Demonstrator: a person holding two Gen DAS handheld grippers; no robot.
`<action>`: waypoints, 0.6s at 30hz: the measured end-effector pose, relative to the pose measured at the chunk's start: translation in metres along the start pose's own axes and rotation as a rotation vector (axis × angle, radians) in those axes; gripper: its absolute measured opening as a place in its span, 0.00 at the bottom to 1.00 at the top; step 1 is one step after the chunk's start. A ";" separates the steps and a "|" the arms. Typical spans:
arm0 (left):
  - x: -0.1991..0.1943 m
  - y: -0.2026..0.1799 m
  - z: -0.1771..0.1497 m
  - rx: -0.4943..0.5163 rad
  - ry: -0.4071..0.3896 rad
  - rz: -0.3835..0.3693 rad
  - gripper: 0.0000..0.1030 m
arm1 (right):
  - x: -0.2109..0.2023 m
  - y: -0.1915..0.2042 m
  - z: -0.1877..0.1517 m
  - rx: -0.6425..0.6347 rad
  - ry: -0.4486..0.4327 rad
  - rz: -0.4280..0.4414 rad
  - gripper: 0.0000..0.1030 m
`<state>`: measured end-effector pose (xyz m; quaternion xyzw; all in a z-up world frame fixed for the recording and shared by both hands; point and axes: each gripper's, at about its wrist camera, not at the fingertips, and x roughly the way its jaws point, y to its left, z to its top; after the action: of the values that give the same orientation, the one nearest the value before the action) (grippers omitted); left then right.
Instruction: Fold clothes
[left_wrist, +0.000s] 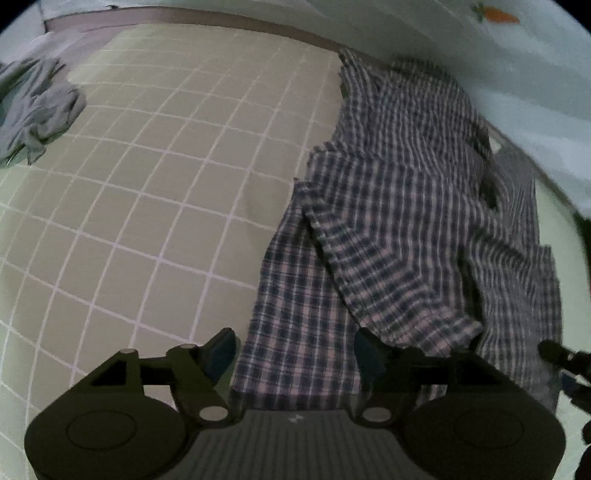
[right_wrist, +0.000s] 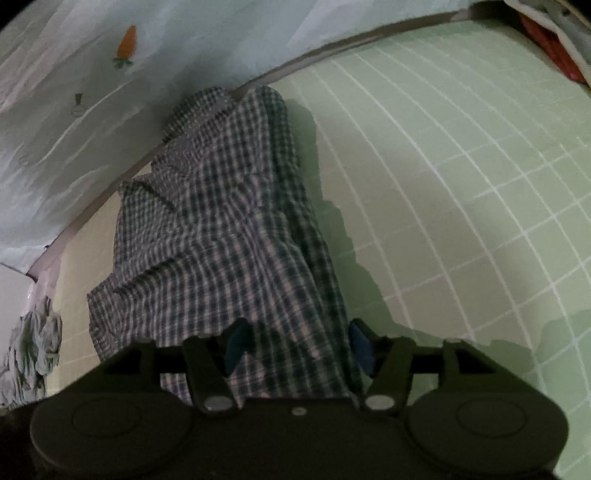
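A blue-and-white checked garment (left_wrist: 399, 206) lies rumpled on the green grid mat (left_wrist: 155, 192), running from the far edge toward me. My left gripper (left_wrist: 295, 350) is open over its near left end, the cloth lying between the wide-apart fingers (left_wrist: 221, 349). In the right wrist view the same garment (right_wrist: 229, 229) stretches away from my right gripper (right_wrist: 299, 347), which is also open with the near end of the cloth between its blue pads (right_wrist: 360, 345). The right gripper's tip (left_wrist: 561, 356) shows at the right edge of the left wrist view.
A crumpled grey cloth (left_wrist: 37, 110) lies at the mat's far left, also seen as the grey cloth (right_wrist: 33, 354). A pale sheet with a carrot print (right_wrist: 125, 44) hangs behind the mat's far edge. Something red (right_wrist: 554, 48) sits at the far right corner.
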<state>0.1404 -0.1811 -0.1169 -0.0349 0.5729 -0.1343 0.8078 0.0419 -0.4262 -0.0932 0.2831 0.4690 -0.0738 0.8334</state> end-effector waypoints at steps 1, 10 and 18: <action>0.000 -0.002 0.000 0.011 -0.004 0.004 0.74 | 0.001 -0.001 0.000 0.006 0.003 -0.002 0.61; 0.003 -0.025 0.025 0.091 -0.081 -0.011 0.77 | 0.013 -0.002 0.004 0.033 0.031 -0.016 0.63; 0.015 -0.051 0.061 0.119 -0.138 -0.012 0.78 | 0.019 -0.005 0.011 0.033 0.043 -0.035 0.65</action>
<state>0.1928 -0.2400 -0.0991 0.0003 0.5069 -0.1702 0.8451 0.0586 -0.4338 -0.1065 0.2902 0.4904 -0.0902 0.8168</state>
